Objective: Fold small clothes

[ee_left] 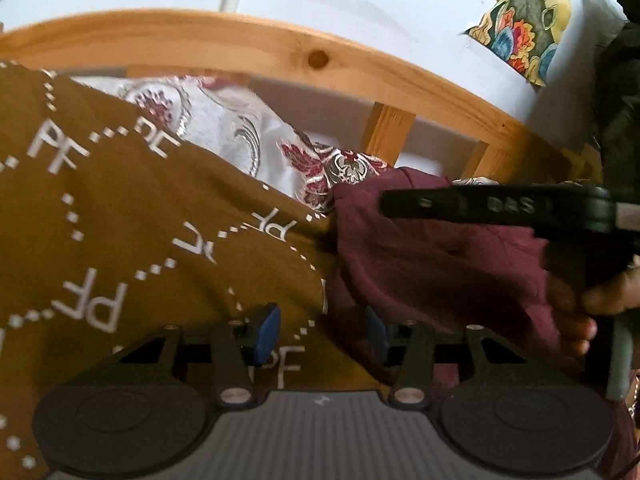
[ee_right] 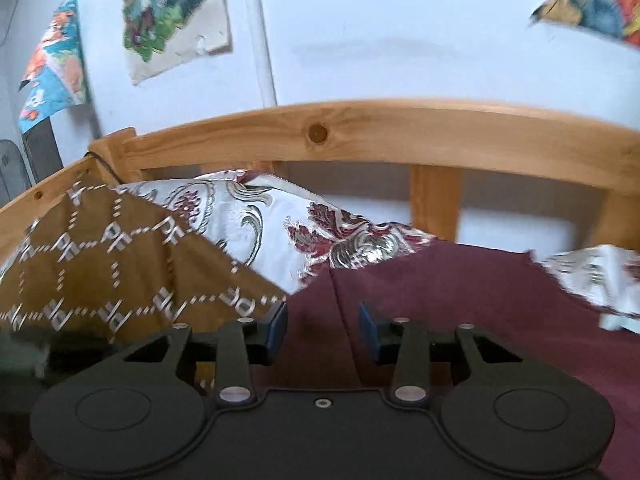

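A maroon garment (ee_left: 432, 256) lies on the bed, over a brown cover printed with white "PF" letters (ee_left: 120, 208). My left gripper (ee_left: 322, 332) is open, its blue pads just above the seam where the maroon garment meets the brown cover. My right gripper shows in the left wrist view (ee_left: 384, 202) as a black finger lying over the garment, a hand behind it. In the right wrist view the right gripper (ee_right: 323, 330) is open above the maroon garment (ee_right: 460, 304), with the brown cover (ee_right: 120, 272) to its left.
A white pillow with red floral pattern (ee_right: 280, 228) lies behind the clothes. A wooden headboard rail (ee_right: 380, 128) runs across the back against a white wall with colourful pictures (ee_right: 172, 12). A patterned cloth (ee_left: 520, 20) hangs at the upper right.
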A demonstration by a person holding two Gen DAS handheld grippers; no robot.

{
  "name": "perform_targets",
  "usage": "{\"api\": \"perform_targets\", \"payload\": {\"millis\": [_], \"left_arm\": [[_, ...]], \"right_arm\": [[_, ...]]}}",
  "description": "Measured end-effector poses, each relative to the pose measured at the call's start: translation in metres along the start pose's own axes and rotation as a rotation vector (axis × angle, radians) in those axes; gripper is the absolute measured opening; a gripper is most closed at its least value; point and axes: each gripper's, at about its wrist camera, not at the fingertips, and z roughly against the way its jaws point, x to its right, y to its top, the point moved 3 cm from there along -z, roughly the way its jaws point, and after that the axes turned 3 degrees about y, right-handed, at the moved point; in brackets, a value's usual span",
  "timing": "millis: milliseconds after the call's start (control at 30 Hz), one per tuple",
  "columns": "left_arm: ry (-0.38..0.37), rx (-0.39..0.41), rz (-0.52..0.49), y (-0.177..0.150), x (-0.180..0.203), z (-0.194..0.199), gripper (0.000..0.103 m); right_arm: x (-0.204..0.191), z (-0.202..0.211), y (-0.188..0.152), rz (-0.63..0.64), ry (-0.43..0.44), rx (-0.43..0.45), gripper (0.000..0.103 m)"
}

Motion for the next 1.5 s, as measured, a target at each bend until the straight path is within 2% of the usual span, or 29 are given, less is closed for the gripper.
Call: {"api": "perform_targets", "payload": {"millis": [33,67,100,133,167,200,267,400,533,600,633,667,700,733,767,800,867,967,1033,1167,1333,1500], "left_arm": [[-0.013,-0.007,0.000,0.000,0.000,-0.003,0.038],[-0.026,-0.014,-0.003,0.000,0.001,-0.006,0.019],[-0.035,-0.012,-0.009,-0.001,0.002,-0.006,0.004],[-0.036,-0.004,-0.013,-0.001,0.003,-0.005,0.004],[-0.031,0.007,-0.016,-0.002,0.005,-0.003,0.002],[-0.021,0.017,-0.021,-0.003,0.006,-0.001,0.001],[0.007,0.024,-0.020,-0.003,0.006,0.001,0.001],[0.034,0.022,0.020,0.000,0.001,0.002,0.000],[0.034,-0.019,0.038,0.000,-0.001,0.001,0.004],[0.040,-0.019,0.054,-0.001,-0.001,0.006,0.012],[0.040,-0.016,0.059,-0.001,-0.001,0.009,0.015],[0.038,-0.013,0.059,-0.002,-0.001,0.013,0.025],[0.041,-0.008,0.056,-0.003,0.000,0.018,0.041],[0.049,0.001,0.051,-0.003,0.002,0.024,0.052],[0.058,0.016,0.046,-0.004,0.003,0.031,0.068],[0.062,0.034,0.039,-0.005,0.005,0.039,0.077],[0.061,0.061,0.011,-0.008,0.009,0.056,0.085],[0.073,0.086,-0.044,-0.016,0.022,0.080,0.102],[0.071,0.100,-0.076,-0.024,0.031,0.096,0.102],[0.031,0.059,-0.157,-0.051,0.055,0.123,0.102],[-0.057,-0.019,-0.289,-0.101,0.077,0.155,0.102],[-0.135,-0.097,-0.458,-0.143,0.091,0.176,0.102]], "right_arm": [[0.002,-0.012,0.003,-0.014,0.018,-0.013,0.042],[0.003,-0.018,0.004,-0.022,0.035,-0.023,0.042],[0.004,-0.026,0.006,-0.024,0.051,-0.036,0.040],[0.003,-0.031,0.005,-0.017,0.052,-0.045,0.030],[0.002,-0.036,0.005,0.001,0.044,-0.064,0.005],[0.000,-0.040,0.003,0.023,0.025,-0.081,0.001],[0.001,-0.042,0.003,0.039,-0.002,-0.068,0.001],[0.006,-0.034,0.008,0.050,-0.053,0.021,0.000],[0.008,-0.041,0.004,0.035,-0.065,-0.010,0.001],[0.008,-0.036,0.001,0.009,-0.033,-0.018,0.009],[0.009,-0.029,0.000,0.005,-0.032,-0.008,0.021],[0.008,-0.021,-0.001,0.011,-0.035,0.003,0.030],[0.008,-0.011,-0.003,0.027,-0.040,0.016,0.033],[0.007,0.001,-0.005,0.050,-0.046,0.023,0.040],[0.007,0.013,-0.008,0.067,-0.053,0.025,0.044],[0.007,0.024,-0.013,0.082,-0.060,0.029,0.047],[0.007,0.054,-0.026,0.114,-0.075,0.030,0.059],[0.007,0.102,-0.055,0.153,-0.123,0.031,0.070],[0.005,0.136,-0.079,0.167,-0.163,0.032,0.078],[-0.003,0.203,-0.131,0.201,-0.244,0.039,0.095],[-0.021,0.271,-0.192,0.201,-0.300,0.013,0.100],[-0.032,0.316,-0.251,0.198,-0.361,-0.071,0.102]]}}
